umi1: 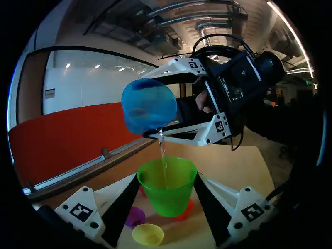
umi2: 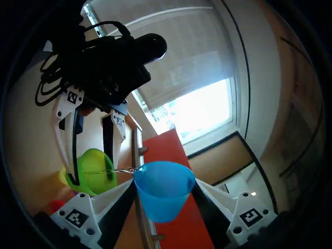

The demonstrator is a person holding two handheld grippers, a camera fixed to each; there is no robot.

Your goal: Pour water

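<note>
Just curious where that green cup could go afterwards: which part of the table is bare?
The table is bare beyond and right of the green cup, up to its far edge. Crowded just below the cup: purple cup, yellow cup and orange cup.

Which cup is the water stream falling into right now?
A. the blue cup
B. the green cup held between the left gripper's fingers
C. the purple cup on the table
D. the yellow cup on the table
B: the blue cup, tilted in the right gripper, sends a thin water stream down into the green cup held by the left gripper.
</note>
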